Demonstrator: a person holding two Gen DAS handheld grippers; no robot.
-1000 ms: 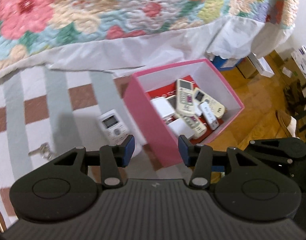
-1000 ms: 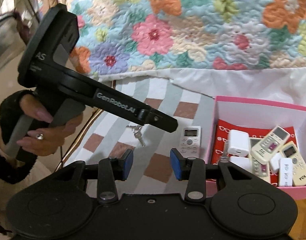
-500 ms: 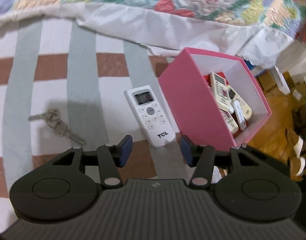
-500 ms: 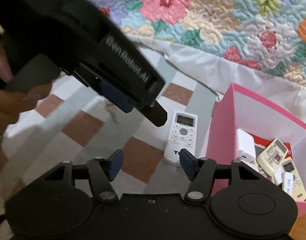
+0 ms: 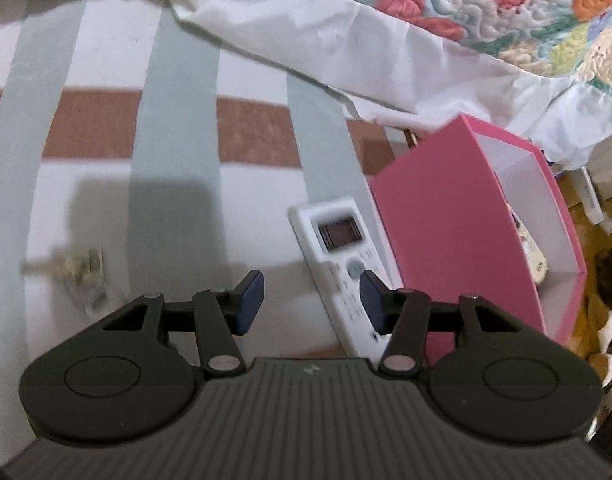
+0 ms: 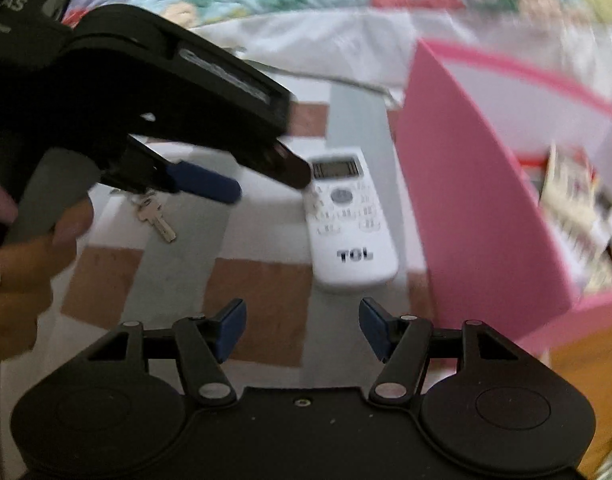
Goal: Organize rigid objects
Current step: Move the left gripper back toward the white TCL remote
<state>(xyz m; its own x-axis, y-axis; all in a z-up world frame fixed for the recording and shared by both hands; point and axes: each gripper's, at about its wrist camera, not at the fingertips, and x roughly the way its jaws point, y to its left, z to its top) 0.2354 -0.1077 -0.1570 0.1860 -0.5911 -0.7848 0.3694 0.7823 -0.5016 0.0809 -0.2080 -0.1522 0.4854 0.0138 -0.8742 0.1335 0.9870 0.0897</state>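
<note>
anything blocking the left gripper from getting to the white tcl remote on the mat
Nothing visible does. The open left gripper hangs right over the white remote; the keys lie off to its left, the pink box to its right.

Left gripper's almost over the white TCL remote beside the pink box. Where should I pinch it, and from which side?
Pinch the remote across its narrow width at mid-body, coming down from above. It lies flat, face up, its long sides parallel to the pink box wall. The open left gripper needs shifting slightly toward the box to straddle it; the gap there looks tight.
</note>
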